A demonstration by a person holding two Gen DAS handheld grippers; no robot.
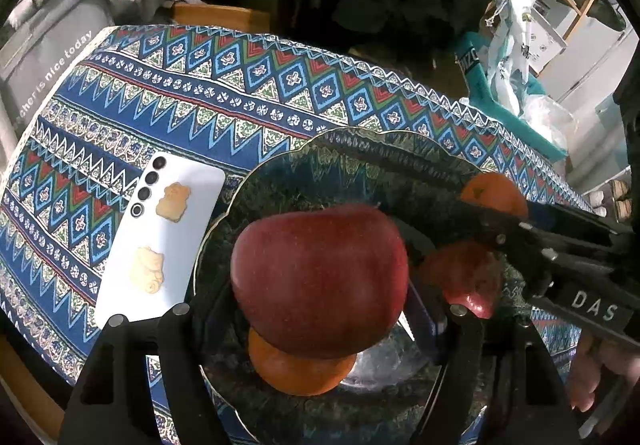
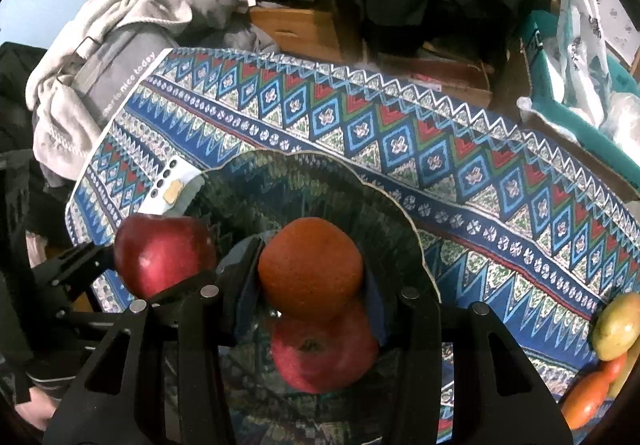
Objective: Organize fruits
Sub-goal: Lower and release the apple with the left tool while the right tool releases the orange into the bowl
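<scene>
We see the bench (image 1: pixel 168 93) first, draped in a blue patterned cloth with red and green diamonds. On it sits a dark green glass plate (image 1: pixel 280 181) with a wavy pale rim, and both claws work above it. To the plate's left a white phone (image 1: pixel 160 245) lies face down, touching the plate's rim, with two tan stickers on its back.

Our left claw (image 1: pixel 320 315) grips a large red apple (image 1: pixel 320 277) between its fingers, held over the plate. Beneath that apple an orange (image 1: pixel 296 373) rests on the plate.

Our right claw (image 2: pixel 310 293) clamps a second orange (image 2: pixel 310 267), also above the plate, its blue pads pressing both sides. Directly under it a smaller red apple (image 2: pixel 324 357) lies on the plate, stem end up.

At the right edge of the right wrist view, a yellow-green fruit (image 2: pixel 616 325) and an orange-red one (image 2: pixel 588 397) sit on the cloth, well apart from the plate; we cannot tell what kind they are.
</scene>
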